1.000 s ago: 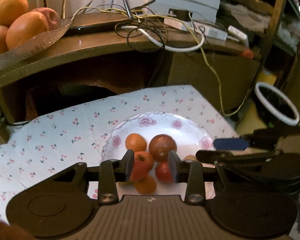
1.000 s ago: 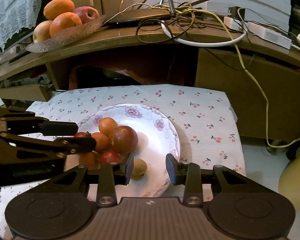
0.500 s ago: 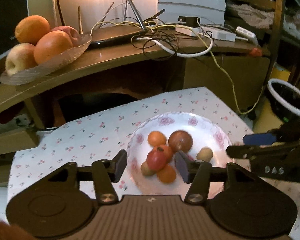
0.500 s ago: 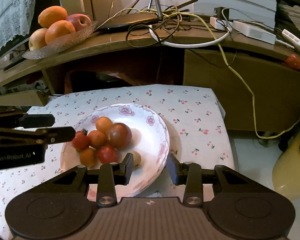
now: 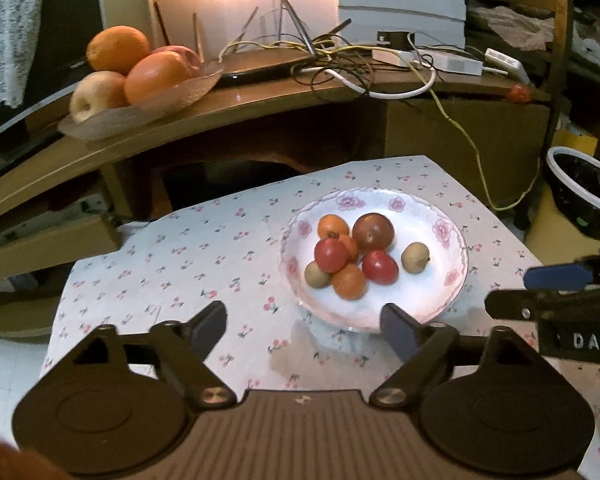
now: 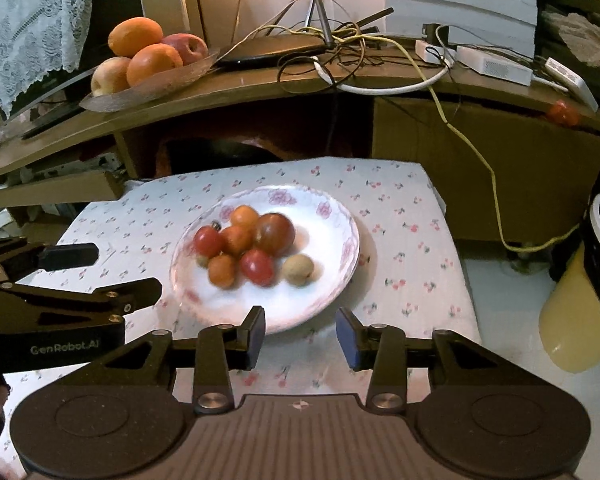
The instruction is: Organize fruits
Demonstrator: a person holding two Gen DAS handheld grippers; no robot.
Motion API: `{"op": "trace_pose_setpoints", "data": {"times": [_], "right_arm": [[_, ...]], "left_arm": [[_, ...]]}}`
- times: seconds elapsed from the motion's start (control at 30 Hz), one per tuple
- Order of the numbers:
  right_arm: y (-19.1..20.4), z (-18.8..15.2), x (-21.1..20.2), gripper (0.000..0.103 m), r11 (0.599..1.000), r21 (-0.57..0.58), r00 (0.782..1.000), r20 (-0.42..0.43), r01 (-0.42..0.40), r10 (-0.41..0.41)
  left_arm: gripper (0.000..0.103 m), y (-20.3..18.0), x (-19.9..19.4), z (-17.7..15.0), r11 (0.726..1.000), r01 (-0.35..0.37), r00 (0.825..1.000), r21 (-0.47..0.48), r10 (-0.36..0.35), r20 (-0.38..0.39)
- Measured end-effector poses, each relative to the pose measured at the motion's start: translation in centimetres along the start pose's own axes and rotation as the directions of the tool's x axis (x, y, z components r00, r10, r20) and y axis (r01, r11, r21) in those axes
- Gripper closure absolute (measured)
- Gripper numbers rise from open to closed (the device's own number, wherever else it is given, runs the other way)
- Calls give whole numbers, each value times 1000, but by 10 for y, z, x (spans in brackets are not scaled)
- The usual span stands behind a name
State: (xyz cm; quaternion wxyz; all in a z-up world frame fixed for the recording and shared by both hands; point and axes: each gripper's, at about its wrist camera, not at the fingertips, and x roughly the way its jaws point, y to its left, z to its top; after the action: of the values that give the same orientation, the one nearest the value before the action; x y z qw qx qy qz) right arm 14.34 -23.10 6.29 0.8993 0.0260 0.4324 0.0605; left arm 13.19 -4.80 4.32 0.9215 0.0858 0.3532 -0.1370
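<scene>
A white floral plate (image 5: 440, 216) (image 6: 332, 208) sits on a cherry-print cloth. It holds several small fruits: red tomatoes (image 5: 331, 255) (image 6: 257, 267), small oranges (image 5: 349, 281), a dark plum (image 5: 373, 232) (image 6: 274, 234) and brownish kiwis (image 5: 415, 257) (image 6: 298, 270). My left gripper (image 5: 304, 330) is open and empty, near the plate's front left. My right gripper (image 6: 300, 336) is open and empty, at the plate's front edge. Each gripper shows in the other's view: the right one (image 5: 540, 292) and the left one (image 6: 92, 276).
A wooden desk (image 6: 260, 84) behind carries a glass dish (image 5: 140, 108) of large oranges and apples, tangled cables (image 6: 340, 52) and adapters. A small red fruit (image 6: 562, 112) lies at the desk's right end. A black bin (image 5: 584, 196) stands right of the table.
Both grippers have drawn back from the plate. The left gripper let go of a red tomato onto the plate and opened wide. The right gripper opened slightly.
</scene>
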Motion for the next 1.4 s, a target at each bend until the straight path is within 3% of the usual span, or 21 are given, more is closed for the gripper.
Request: {"op": "trace_pose_setpoints", "data": {"times": [0.3,0.63,1.4], "right_arm": [[14,-28,-24,59,1000,8,1000,-7,-4,4],[23,-48,-45,58,1000,30,1000,-2,-8,8],[37,-81,-83,57,999,33,1000,14,19,-19]], "left_arm": [[0,-5,-20,-23,999,-31,999,-8,31,-8],[0,-24,-42,-43,995,-79,997,65,80,-11],[0,-29,-82,-68,997,-79,997,20,79,-13]]}}
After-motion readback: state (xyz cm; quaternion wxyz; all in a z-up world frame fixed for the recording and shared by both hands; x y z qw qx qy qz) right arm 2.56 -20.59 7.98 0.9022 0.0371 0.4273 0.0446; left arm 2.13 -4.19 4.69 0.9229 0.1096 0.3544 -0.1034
